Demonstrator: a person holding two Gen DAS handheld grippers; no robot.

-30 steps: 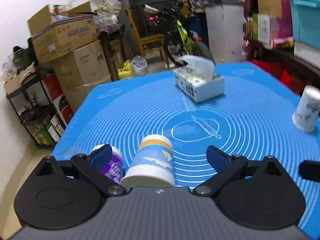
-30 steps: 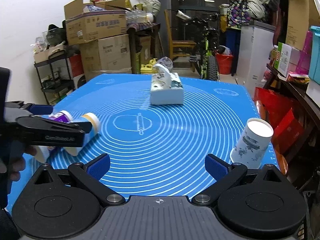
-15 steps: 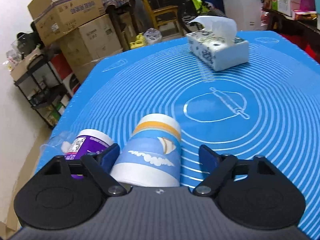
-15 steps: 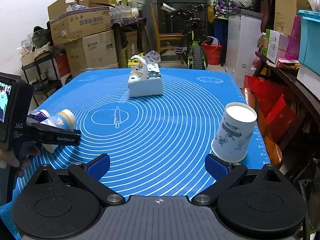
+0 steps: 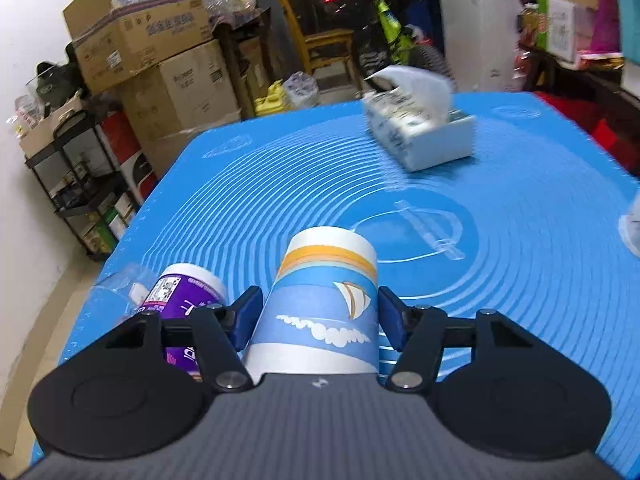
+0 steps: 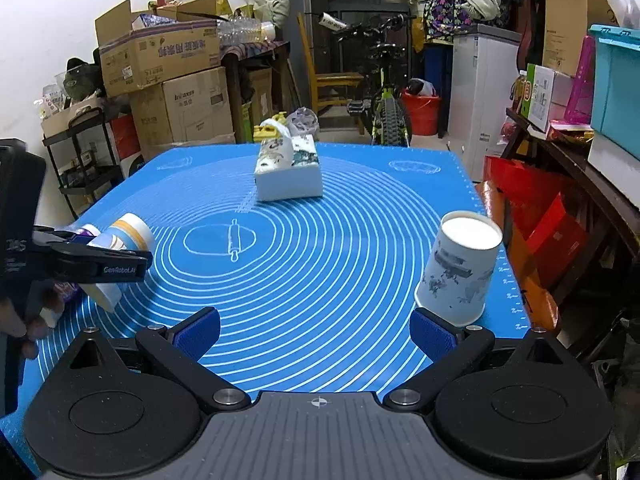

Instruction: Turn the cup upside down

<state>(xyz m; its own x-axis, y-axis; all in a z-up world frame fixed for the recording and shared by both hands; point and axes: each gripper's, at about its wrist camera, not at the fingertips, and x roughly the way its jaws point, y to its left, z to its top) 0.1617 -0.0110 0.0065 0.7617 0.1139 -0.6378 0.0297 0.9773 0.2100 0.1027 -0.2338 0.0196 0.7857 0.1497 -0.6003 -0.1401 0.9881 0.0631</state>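
Left claw [image 5: 318,316] closed (seemingly) on sailboat cup [image 5: 320,304].

Blue sailboat-print cup [image 5: 326,304], blue ringed mat [image 5: 280,184]

"GenRobot.AI" reads in pale letters along the side of the left gripper [image 6: 96,266], at the scene's near left; other labels and box prints stay illegible.
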